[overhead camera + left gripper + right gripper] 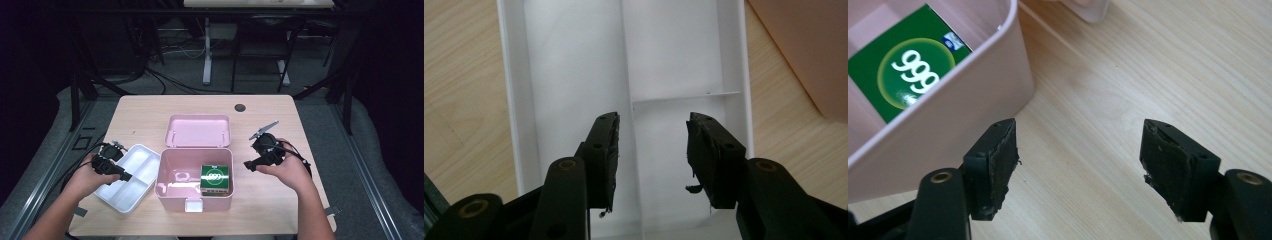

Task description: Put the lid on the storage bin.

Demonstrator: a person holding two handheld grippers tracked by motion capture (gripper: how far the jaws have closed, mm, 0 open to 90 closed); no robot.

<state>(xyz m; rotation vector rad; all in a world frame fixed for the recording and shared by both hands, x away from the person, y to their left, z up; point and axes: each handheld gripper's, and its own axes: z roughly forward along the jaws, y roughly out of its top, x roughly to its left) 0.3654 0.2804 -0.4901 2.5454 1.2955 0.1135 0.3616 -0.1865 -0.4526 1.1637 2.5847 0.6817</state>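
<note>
Fingers [604, 160] of the left gripper [651, 155] stand parted, nothing clamped between them, and they hang right over the white tray [574, 75]. One of the tray's thin dividers runs up between the two pads, with a cross-wall just beyond the tips, so a compartment lies under each pad. From above, the left gripper [111, 161] sits at the tray's [131, 187] near-left edge, held in the left hand [87, 177].

Over to the other side: the right gripper [1080, 167] is also spread wide with nothing in its grasp, bare wooden table [1148, 75] showing between its pads. Just off its left pad rises the rounded wall of the pink box [948, 125], and inside that box lies the green carton [903, 65] marked 999. In the high view the right gripper [260, 157], in the right hand [286, 170], hovers beside the box's [170, 192] right wall, the carton [216, 179] tucked in the near-right corner, and the pink lid [198, 131] lies open behind.
</note>
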